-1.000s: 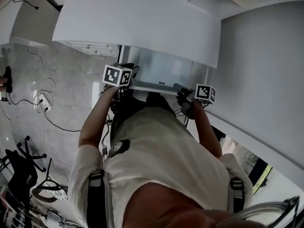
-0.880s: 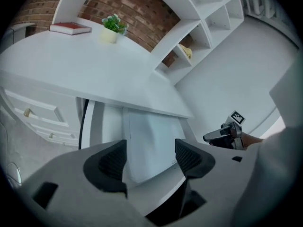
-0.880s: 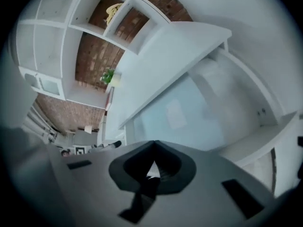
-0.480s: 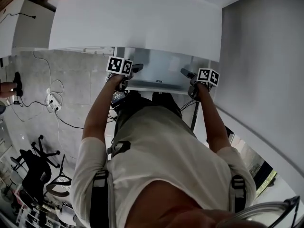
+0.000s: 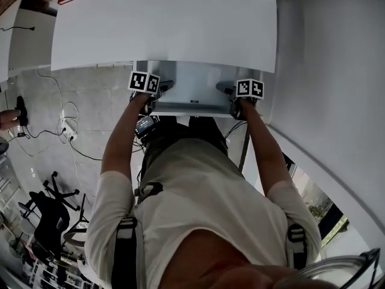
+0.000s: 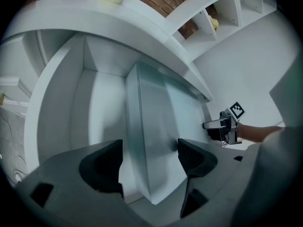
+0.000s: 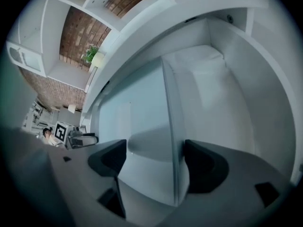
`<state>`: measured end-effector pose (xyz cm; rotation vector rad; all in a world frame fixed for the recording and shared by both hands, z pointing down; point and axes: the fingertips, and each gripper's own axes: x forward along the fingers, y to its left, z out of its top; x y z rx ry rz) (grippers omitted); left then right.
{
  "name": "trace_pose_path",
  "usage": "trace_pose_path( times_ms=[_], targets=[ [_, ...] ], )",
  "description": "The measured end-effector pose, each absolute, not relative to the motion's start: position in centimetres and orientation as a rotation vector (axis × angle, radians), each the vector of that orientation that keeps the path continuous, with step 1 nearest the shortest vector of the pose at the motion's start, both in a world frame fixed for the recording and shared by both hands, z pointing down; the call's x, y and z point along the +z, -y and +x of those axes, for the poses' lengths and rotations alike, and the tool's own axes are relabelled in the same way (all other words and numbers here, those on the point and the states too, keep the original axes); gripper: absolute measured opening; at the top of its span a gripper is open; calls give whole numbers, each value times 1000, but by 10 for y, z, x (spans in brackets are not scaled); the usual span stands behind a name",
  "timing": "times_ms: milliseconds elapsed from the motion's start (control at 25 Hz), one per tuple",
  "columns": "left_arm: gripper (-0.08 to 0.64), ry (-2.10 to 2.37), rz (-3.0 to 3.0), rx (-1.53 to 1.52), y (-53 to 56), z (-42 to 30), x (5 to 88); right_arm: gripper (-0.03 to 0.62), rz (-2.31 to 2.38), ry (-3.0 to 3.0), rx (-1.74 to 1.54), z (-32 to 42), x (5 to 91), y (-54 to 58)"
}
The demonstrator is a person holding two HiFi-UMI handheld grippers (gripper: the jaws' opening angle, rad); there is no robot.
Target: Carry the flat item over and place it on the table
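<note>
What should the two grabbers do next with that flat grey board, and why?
Probably close both on the flat grey board. One of its edges sits between the open jaws of the left gripper, the other between the jaws of the right gripper, which are opening. Neither gripper view shows the jaws pressing on it, so nothing holds it for lifting yet.

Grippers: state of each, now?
Left gripper: open, flat panel edge between its jaws, not gripped.
Right gripper: jaws opening, panel edge between them, not gripped.

no legible text, only square markers on left tool (image 5: 163, 87), right tool (image 5: 227, 90)
</note>
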<state>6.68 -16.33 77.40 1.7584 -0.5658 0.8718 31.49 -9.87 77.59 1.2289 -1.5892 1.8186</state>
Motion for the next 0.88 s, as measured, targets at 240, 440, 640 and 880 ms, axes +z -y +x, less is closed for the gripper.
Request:
trace_pose_path(
  times_ms=[240, 440, 640, 880],
  targets=[
    [350, 538, 1744, 849, 167, 70, 782, 396, 1166, 1640, 1929, 317, 786, 103],
    [350, 499, 1692, 765, 168, 67, 779, 402, 1123, 1659, 1937, 314, 776, 108],
    [351, 478, 1701, 734, 165, 63, 777, 393, 1140, 1689, 1921, 310, 772, 105],
    [344, 493, 1673, 667, 158, 69, 793, 383, 1157, 1704, 1925, 314, 791, 100]
  ],
)
